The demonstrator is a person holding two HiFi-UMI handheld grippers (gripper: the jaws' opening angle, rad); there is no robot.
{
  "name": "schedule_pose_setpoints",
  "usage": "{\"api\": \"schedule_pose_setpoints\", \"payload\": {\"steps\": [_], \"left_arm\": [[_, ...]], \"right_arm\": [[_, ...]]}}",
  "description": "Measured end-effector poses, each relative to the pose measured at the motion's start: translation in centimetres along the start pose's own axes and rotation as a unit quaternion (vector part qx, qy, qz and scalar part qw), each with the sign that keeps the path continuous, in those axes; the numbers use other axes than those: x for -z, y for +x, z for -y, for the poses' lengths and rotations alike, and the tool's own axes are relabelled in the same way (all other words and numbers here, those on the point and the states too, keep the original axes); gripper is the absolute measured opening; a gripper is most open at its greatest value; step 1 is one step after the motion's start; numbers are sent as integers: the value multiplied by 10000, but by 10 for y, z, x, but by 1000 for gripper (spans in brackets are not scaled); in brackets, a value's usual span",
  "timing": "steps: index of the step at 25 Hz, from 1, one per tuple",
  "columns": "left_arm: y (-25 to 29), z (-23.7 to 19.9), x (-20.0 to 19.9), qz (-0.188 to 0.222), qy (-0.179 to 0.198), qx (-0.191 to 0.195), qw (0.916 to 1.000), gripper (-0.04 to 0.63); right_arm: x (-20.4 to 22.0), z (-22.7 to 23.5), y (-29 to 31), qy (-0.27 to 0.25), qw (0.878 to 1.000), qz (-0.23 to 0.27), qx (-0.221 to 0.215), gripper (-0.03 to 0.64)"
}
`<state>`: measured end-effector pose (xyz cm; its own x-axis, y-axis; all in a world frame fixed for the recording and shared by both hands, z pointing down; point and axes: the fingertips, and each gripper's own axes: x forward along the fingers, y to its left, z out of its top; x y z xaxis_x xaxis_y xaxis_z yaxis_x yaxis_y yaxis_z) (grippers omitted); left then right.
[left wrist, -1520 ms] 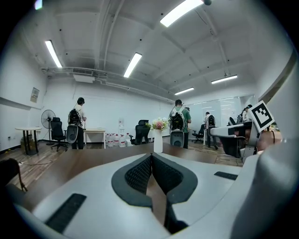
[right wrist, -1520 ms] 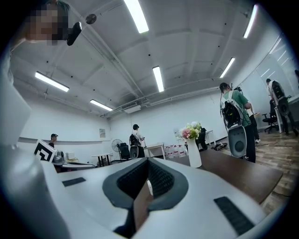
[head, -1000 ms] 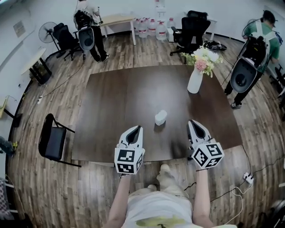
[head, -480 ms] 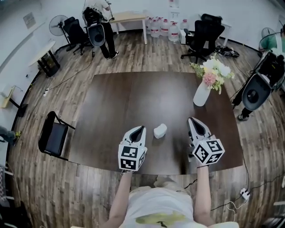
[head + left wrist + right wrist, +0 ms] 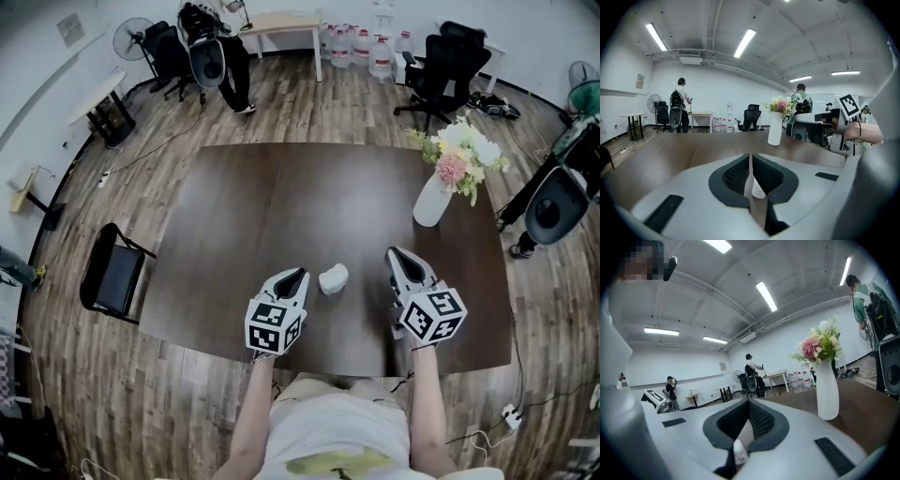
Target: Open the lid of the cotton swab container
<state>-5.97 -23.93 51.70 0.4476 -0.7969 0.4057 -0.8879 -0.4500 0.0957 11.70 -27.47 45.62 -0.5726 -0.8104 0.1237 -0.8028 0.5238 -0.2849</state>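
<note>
While shut, left gripper [image 5: 299, 273], right gripper [image 5: 395, 252] flank container [image 5: 333, 278].

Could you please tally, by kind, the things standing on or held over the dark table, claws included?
Cotton swab container: 1
Vase of flowers: 1
Claws: 2, the left claw and the right claw
Total: 4

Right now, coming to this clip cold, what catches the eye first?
The left gripper and right gripper, both shut and each carrying a marker cube, flank a small white container near the front edge of the dark table. A white vase of flowers stands at the table's far right.
</note>
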Motion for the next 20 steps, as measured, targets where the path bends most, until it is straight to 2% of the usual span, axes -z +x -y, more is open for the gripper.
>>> {"api": "schedule_pose_setpoints", "payload": {"steps": [7, 8, 10, 11, 16, 20], "left_arm": [[14, 1, 31, -461, -29, 236, 9987, 29], [17, 2, 34, -484, -40, 307, 9983, 43], [24, 8, 43, -585, -65, 515, 9969, 122], [26, 13, 49, -661, -43, 639, 9958, 134], [36, 29, 78, -1015, 452, 1026, 9885, 248], [55, 34, 88, -1176, 1013, 1176, 9809, 289]], "right_arm": [[29, 3, 6, 243, 9994, -254, 39, 21], [30, 5, 8, 258, 9993, -247, 51, 21], [34, 8, 11, 303, 9992, -251, 83, 21], [37, 9, 11, 331, 9990, -264, 113, 21], [51, 15, 9, 459, 9980, -339, 290, 21], [65, 20, 5, 543, 9966, -440, 433, 21]]}}
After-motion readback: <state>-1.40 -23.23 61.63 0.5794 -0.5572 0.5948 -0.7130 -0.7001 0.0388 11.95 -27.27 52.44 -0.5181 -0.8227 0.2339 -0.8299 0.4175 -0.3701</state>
